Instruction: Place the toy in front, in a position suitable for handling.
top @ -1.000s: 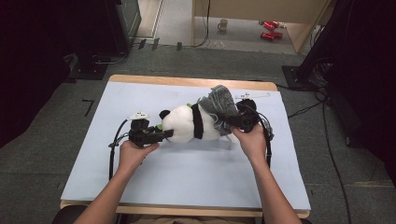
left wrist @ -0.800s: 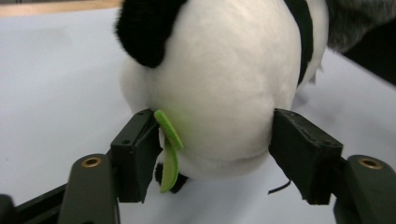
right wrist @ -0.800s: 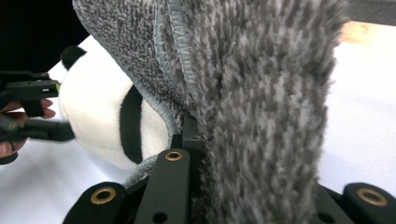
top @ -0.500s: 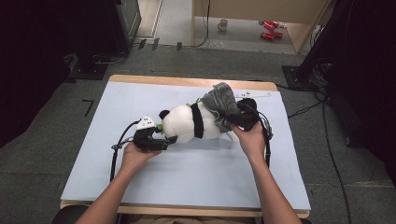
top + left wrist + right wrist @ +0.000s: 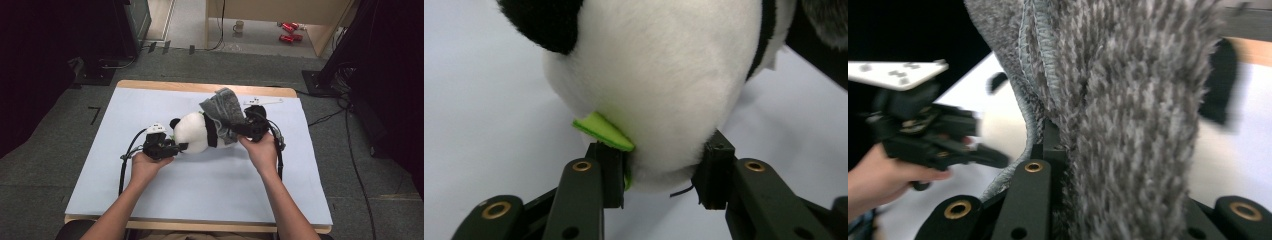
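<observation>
The left claw (image 5: 659,182) has just been closing, after standing wider half a second ago, and its jaws now pinch the panda's (image 5: 197,132) white head end, pads pressed into the plush on both sides with a small green tag (image 5: 604,131) caught against the left pad. In the high view the left claw (image 5: 170,148) sits at the toy's left end, where a second ago it lay a little lower and to the left, just off the plush; so the change is that the left hand has taken a fresh hold on the panda. The panda lies on its side at the middle of the bench (image 5: 200,195), head to the left, with the grey knit garment (image 5: 224,111) bunched over its right end. The right claw (image 5: 240,131) is clamped on that garment: its own view shows the knit (image 5: 1128,130) filling the space between the jaws, which stand nearly as closed as they get. Compared with the earlier pictures the garment and right hand sit much as they did, perhaps lifted a touch. My reading is that the toy is now anchored at one end so the knit can be worked along its body from the other; whether it is going on or coming off I cannot tell. With both holds set, the pull can likely begin, and the risk is the plush slipping from the left pinch.
</observation>
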Tool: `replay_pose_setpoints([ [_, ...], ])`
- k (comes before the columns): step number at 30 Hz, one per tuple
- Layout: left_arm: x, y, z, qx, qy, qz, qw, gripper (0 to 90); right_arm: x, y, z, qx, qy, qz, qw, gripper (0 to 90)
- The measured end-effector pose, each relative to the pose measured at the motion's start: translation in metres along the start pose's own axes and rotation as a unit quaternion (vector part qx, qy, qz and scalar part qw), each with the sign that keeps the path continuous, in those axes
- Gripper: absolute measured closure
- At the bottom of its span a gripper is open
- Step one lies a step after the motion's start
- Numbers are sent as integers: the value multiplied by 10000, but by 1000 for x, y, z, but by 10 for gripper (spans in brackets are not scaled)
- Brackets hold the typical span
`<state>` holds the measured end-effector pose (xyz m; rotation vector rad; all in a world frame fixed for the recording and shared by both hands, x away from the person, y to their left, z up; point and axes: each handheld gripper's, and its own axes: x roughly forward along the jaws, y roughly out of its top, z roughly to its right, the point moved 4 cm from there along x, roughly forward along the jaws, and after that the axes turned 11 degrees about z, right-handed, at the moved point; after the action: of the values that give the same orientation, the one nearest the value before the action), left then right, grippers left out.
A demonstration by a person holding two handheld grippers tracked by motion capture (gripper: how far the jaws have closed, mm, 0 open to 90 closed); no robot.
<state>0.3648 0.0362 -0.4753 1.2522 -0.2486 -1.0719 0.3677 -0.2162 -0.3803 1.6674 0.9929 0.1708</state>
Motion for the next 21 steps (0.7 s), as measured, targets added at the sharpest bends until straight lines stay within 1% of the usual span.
replay_pose_setpoints([
  [1,-1,1,1,-82,-31,-8,10000,644,3,-1,-9,-34,127,-35,9999,794],
  [2,-2,3,3,-219,-74,-22,9997,648,5,-2,-14,-70,199,-67,9998,794],
  [3,-3,5,6,-374,-176,-45,9991,652,8,-3,-21,-107,290,-116,9995,794],
  [4,-4,6,8,-434,-226,-31,9988,656,12,-5,-30,-124,408,-183,9989,794],
  [5,-5,7,11,-518,-290,-67,9982,661,14,-6,-35,-128,481,-211,9985,794],
  [6,-7,9,14,-647,-393,-122,9971,663,17,-8,-42,-125,584,-254,9979,794],
  [7,-7,9,16,-692,-462,-136,9964,666,20,-10,-51,-149,695,-307,9970,794],
  [8,-8,10,18,-697,-533,-143,9960,667,22,-11,-56,-147,750,-334,9965,793],
  [9,-8,9,20,-644,-536,-164,9963,666,24,-13,-61,-177,831,-350,9958,793],
  [10,-8,9,22,-538,-491,-180,9972,666,27,-15,-66,-208,870,-395,9952,793],
  [11,-7,8,23,-480,-430,-189,9977,664,29,-17,-69,-248,855,-458,9950,793],
  [12,-6,8,23,-477,-394,-184,9979,662,33,-20,-70,-239,843,-503,9949,793],
  [13,-6,7,24,-425,-352,-188,9983,662,36,-23,-68,-205,830,-541,9949,793],
  [15,-4,5,25,-153,-184,-254,9994,659,44,-32,-60,-149,713,-641,9953,793],
  [16,-3,4,25,-99,-119,-291,9995,658,45,-35,-55,-108,701,-633,9955,793],
  [18,-2,3,23,-144,-66,-318,9994,658,47,-37,-48,-109,608,-659,9959,793],
  [21,-2,3,19,-165,-36,-337,9993,658,45,-35,-36,-112,419,-615,9972,791],
])
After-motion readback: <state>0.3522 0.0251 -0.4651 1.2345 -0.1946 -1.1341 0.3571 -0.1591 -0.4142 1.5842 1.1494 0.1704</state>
